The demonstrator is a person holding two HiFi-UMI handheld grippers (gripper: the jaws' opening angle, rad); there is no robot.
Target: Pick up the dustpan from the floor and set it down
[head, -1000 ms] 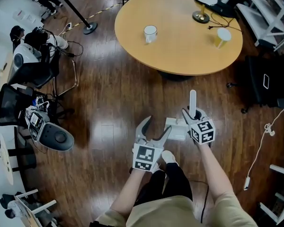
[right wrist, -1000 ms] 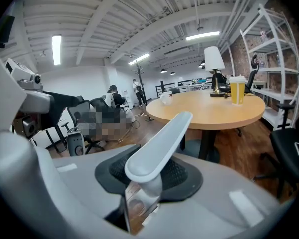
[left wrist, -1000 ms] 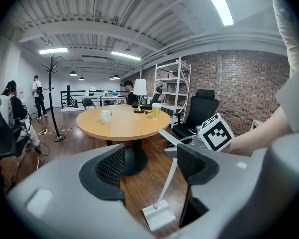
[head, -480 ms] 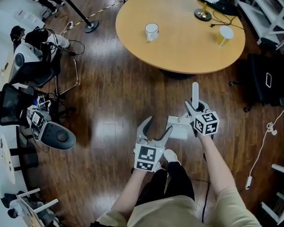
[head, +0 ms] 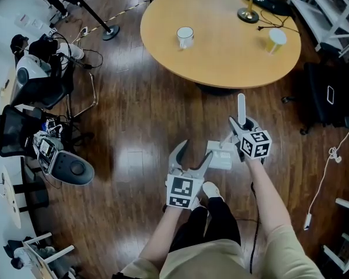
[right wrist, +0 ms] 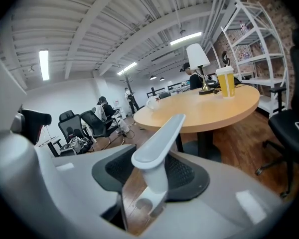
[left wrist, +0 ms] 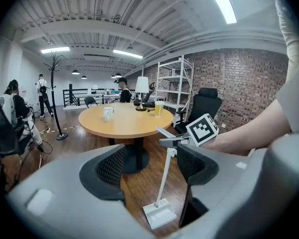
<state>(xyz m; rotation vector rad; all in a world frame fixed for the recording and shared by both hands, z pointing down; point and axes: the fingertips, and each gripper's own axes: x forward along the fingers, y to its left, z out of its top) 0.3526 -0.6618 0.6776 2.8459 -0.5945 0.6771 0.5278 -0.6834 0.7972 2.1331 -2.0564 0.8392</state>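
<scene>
Head view: the dustpan [head: 222, 156] is standing on the floor, with the right gripper [head: 239, 127] surrounding its handle.
Left gripper view: the left gripper [left wrist: 149, 169] is idling with its jaws apart and empty.
Right gripper view: the jaws have just been opening and are seemingly releasing the handle between them. The set-down looks nearly finished, with only the withdrawal remaining.

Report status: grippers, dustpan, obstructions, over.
Left hand-held gripper open, empty. Right hand-held gripper jaws just opening, dustpan handle between them. Pan looks down on the floor. Round table ahead, nothing in the way.
</scene>
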